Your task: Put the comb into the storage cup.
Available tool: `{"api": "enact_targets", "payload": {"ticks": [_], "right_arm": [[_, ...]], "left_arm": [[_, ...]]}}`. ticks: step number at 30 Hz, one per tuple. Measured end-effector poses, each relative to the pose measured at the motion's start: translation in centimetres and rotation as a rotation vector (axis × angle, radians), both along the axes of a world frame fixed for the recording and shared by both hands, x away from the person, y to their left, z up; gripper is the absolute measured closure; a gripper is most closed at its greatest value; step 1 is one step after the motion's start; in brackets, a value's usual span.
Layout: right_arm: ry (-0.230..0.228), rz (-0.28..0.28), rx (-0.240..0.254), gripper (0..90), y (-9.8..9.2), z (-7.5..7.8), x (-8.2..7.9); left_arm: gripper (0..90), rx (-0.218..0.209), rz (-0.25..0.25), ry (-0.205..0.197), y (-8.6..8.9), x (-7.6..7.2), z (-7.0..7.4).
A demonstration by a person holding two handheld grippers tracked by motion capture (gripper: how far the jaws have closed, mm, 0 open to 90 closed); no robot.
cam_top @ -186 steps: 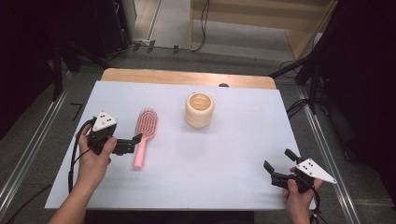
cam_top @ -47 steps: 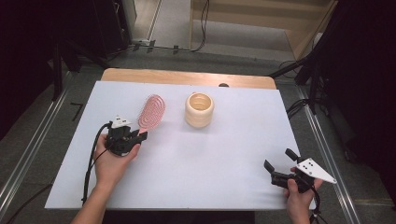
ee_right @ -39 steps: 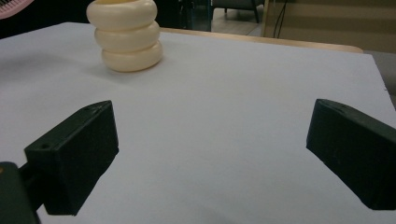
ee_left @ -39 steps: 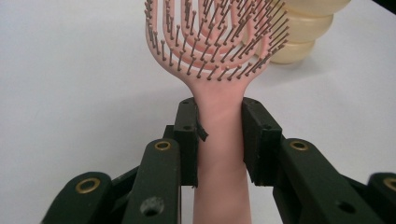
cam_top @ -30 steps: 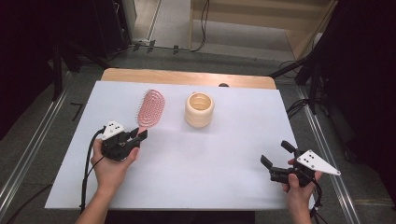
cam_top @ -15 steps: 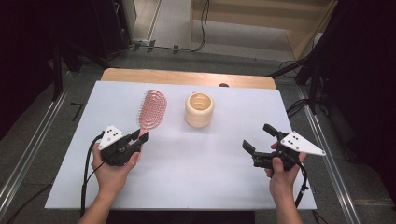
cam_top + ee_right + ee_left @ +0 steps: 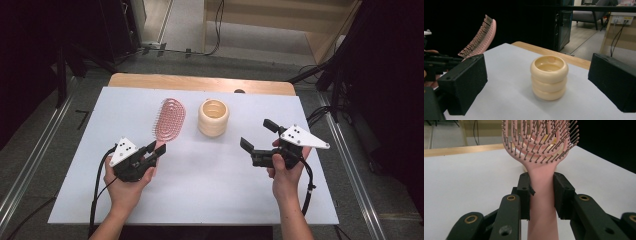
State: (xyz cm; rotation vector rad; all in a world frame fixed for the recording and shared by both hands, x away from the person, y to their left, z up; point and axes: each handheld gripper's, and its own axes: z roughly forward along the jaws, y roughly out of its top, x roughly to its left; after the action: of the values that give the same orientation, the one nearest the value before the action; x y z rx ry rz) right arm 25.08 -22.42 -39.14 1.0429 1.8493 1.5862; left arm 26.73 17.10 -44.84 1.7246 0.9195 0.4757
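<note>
You are holding the pink hairbrush [image 7: 170, 119] by its handle in your left claw [image 7: 156, 150], the jaws closed tight on either side of the handle, so the brush head is standing up off the surface [image 7: 200, 190] over its left half, leaning toward the far edge. Just beside the brush head, to its right, the cream ribbed cup [image 7: 213, 117] is standing upright on the surface, apart from the brush and with nothing between them. Your right claw [image 7: 257, 134] is hovering to the right of the cup with its jaws spread wide and nothing between them, pointing at the cup with bare surface in between. The left gripper view is giving you the handle [image 7: 541, 195] pinched between the two black pads and the bristles [image 7: 540, 138] facing the camera, with a bit of the cup showing through them. The right gripper view is showing you the cup [image 7: 549, 77] framed between its own wide jaws, its open mouth visible, and the brush [image 7: 480, 36] side-on at far left with bristles pointing down and left. The surface is a white sheet with a wooden strip [image 7: 200, 82] along its far edge; around it you are seeing dark floor, cables and metal rails.
</note>
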Motion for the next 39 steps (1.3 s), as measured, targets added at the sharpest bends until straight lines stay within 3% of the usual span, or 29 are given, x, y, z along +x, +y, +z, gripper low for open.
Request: {"api": "enact_targets", "payload": {"ticks": [4, 7, 10, 18, 25, 36, 39], "right_arm": [[-0.005, 0.023, 0.006, 0.7, 0.8, 0.4, 0.1], [0.003, 0.050, 0.014, 0.7, 1.4, 0.2, 0.0], [0.047, 0.083, 0.044, 0.8, 2.3, -0.3, 0.1], [0.070, 0.151, 0.076, 0.8, 4.7, -0.5, -0.2], [0.122, 0.192, 0.122, 0.8, 6.3, -0.6, -0.6], [0.150, 0.195, 0.167, 0.8, 6.7, -0.7, -0.8], [0.176, 0.201, 0.184, 0.8, 6.9, -0.9, -0.8]], "left_arm": [[70.5, 0.010, -0.015, -0.013, -0.3, -0.3, 0.0], [70.5, -0.007, -0.025, -0.016, -0.6, -0.5, -0.1], [70.5, -0.007, -0.045, -0.015, -1.0, -0.7, -0.2], [70.5, -0.015, -0.080, -0.039, -2.3, -1.5, -0.3], [70.5, -0.020, -0.121, -0.051, -3.5, -2.6, -0.2], [70.5, -0.016, -0.169, -0.064, -5.2, -4.0, -0.3], [70.5, -0.014, -0.179, -0.065, -5.5, -4.2, -0.3]]}}
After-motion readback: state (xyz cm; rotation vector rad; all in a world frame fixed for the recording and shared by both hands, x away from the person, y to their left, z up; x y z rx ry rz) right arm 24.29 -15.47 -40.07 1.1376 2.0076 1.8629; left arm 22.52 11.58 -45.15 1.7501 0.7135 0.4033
